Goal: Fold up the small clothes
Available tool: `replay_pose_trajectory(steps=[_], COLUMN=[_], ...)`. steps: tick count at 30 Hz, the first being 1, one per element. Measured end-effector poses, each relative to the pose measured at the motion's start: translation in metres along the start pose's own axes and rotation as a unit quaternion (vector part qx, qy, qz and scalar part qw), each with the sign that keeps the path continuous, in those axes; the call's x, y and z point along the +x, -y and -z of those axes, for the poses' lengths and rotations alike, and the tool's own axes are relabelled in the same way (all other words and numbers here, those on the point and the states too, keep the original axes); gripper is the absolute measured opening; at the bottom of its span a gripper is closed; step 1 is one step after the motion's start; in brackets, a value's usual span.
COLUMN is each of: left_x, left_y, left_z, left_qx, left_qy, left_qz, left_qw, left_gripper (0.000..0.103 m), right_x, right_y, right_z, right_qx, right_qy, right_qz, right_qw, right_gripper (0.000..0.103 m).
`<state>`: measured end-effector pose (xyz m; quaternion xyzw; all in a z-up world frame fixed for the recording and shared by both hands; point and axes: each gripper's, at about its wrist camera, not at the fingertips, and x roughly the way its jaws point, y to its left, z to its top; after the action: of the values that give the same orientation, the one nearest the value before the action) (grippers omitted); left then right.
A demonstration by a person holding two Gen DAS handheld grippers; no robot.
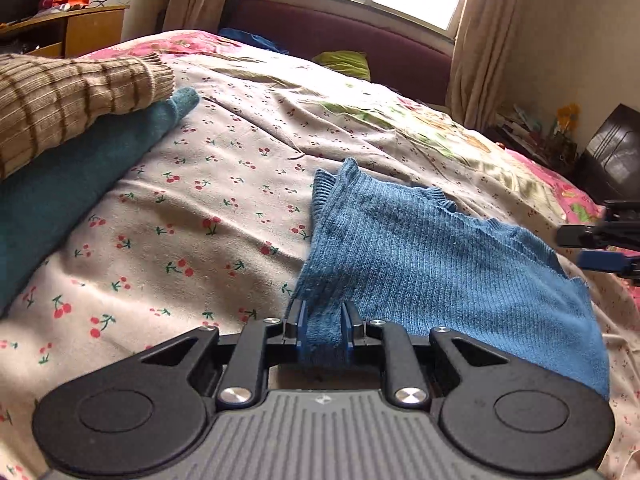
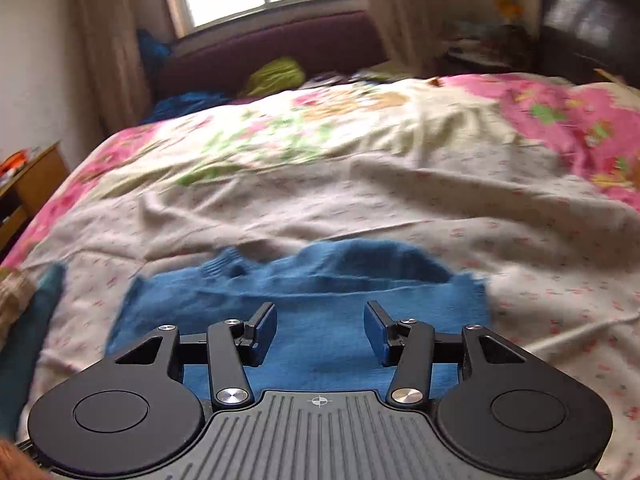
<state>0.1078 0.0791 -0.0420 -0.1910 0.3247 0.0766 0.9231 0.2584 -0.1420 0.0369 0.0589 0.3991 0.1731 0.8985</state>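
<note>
A blue knit garment (image 1: pixel 420 248) lies spread on the cherry-print bedsheet (image 1: pixel 200 208). My left gripper (image 1: pixel 324 312) is shut on a bunched fold at its near left edge, and the cloth fills the gap between the pads. In the right wrist view the same blue garment (image 2: pixel 320 280) lies flat, slightly blurred. My right gripper (image 2: pixel 320 308) hovers over its near part with the jaws wide apart and nothing between them. The right gripper (image 1: pixel 600 240) also shows at the right edge of the left wrist view, beside the garment's far right corner.
A tan striped sweater (image 1: pixel 72 108) rests on a folded teal garment (image 1: pixel 60 192) at the bed's left. A maroon headboard (image 1: pixel 340 36) and a green cloth (image 1: pixel 344 62) are at the far end. A wooden nightstand (image 1: pixel 80 28) stands left, a dark cabinet (image 1: pixel 612 152) right.
</note>
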Motion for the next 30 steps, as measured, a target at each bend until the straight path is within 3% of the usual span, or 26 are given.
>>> replay_pose_trajectory(steps=[3, 6, 8, 12, 16, 17, 19, 21, 23, 28, 30], left_x=[0.001, 0.004, 0.006, 0.012, 0.008, 0.007, 0.005, 0.001, 0.000, -0.005, -0.007], left_y=[-0.006, -0.007, -0.010, -0.018, -0.017, -0.017, -0.018, -0.021, -0.020, -0.002, 0.011], left_z=[0.006, 0.007, 0.006, 0.007, 0.009, 0.010, 0.011, 0.010, 0.010, 0.019, 0.019], left_qx=[-0.023, -0.027, -0.043, -0.072, -0.074, -0.073, -0.078, -0.090, -0.088, -0.040, -0.018], left_qy=[-0.022, -0.022, -0.023, -0.028, -0.022, -0.020, -0.016, -0.006, 0.002, 0.024, 0.043], left_qz=[0.008, 0.019, 0.031, 0.038, 0.041, 0.039, 0.035, 0.031, 0.026, 0.020, 0.028], left_qw=[0.9995, 0.9992, 0.9984, 0.9963, 0.9962, 0.9963, 0.9962, 0.9955, 0.9958, 0.9987, 0.9985], left_gripper=[0.039, 0.040, 0.043, 0.044, 0.044, 0.044, 0.045, 0.046, 0.050, 0.059, 0.070], right_x=[0.048, 0.087, 0.109, 0.138, 0.157, 0.158, 0.152, 0.141, 0.128, 0.087, 0.072], right_y=[-0.058, -0.102, -0.123, -0.157, -0.175, -0.175, -0.174, -0.166, -0.156, -0.126, -0.108], right_z=[-0.005, -0.009, -0.014, -0.013, 0.002, 0.004, 0.005, 0.001, -0.004, -0.021, -0.026], right_qx=[-0.026, -0.055, -0.072, -0.135, -0.217, -0.227, -0.230, -0.223, -0.201, -0.137, -0.113], right_qy=[-0.082, -0.130, -0.150, -0.185, -0.188, -0.184, -0.174, -0.164, -0.156, -0.120, -0.106], right_qz=[-0.052, -0.050, -0.039, -0.001, 0.051, 0.055, 0.066, 0.060, 0.045, -0.012, -0.039], right_qw=[0.995, 0.989, 0.985, 0.973, 0.957, 0.955, 0.955, 0.959, 0.966, 0.983, 0.987], right_gripper=[0.053, 0.053, 0.054, 0.070, 0.069, 0.068, 0.052, 0.027, 0.016, 0.013, 0.013])
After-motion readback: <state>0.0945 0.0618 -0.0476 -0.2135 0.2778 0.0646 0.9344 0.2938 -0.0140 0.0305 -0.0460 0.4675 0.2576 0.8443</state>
